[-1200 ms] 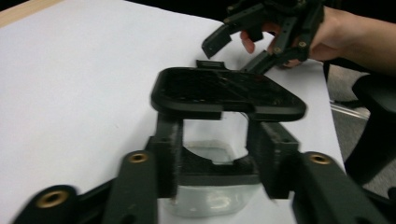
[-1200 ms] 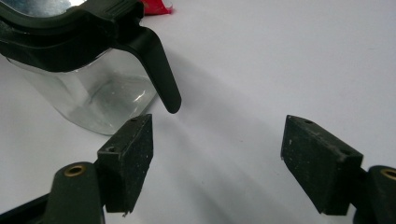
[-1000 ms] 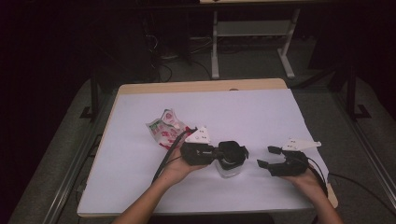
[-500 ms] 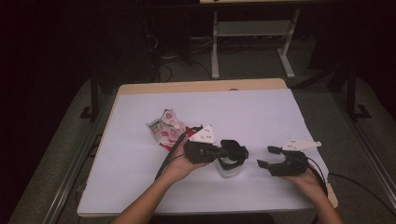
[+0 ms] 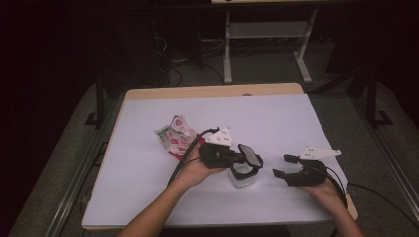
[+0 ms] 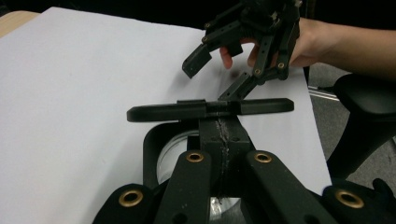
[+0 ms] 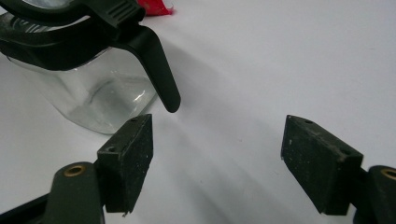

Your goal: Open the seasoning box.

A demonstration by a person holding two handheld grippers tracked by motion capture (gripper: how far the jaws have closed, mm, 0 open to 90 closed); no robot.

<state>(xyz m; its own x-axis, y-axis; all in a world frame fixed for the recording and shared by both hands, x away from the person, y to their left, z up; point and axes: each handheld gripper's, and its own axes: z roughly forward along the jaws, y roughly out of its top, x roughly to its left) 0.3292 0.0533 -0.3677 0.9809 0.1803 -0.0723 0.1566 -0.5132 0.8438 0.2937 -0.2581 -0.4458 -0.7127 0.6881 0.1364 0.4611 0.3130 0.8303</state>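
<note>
So the left gripper [image 5: 245, 159] has its jaws pressed together on the black lid [image 6: 210, 108] of a small glass jar [image 5: 241, 178], and in the left gripper view you can see the two jaws meeting flat against each other right on the lid's hinge part, with the lid lifted up and lying roughly level above the jar's round mouth. The right gripper [image 5: 285, 165] is holding nothing, its jaws spread wide apart with just bare table between the pads [image 7: 130, 161], hovering just to the right of the jar and pointed toward it. The jar itself is clear glass, short and squat, standing upright on the white table [image 5: 276, 118] near the front edge, roughly in the middle between the two hands. It has a black collar around the top and a curved black handle or latch [image 7: 159, 70] that hooks downward on the side facing the right gripper, ending just beside that gripper's nearer pad, though I can't tell if they touch. The lid's long axis runs left to right across the left gripper view. Behind the left hand [image 5: 197, 170] there's a crumpled white and red packet [image 5: 174, 138] lying on the table, near the left gripper's cable.
</note>
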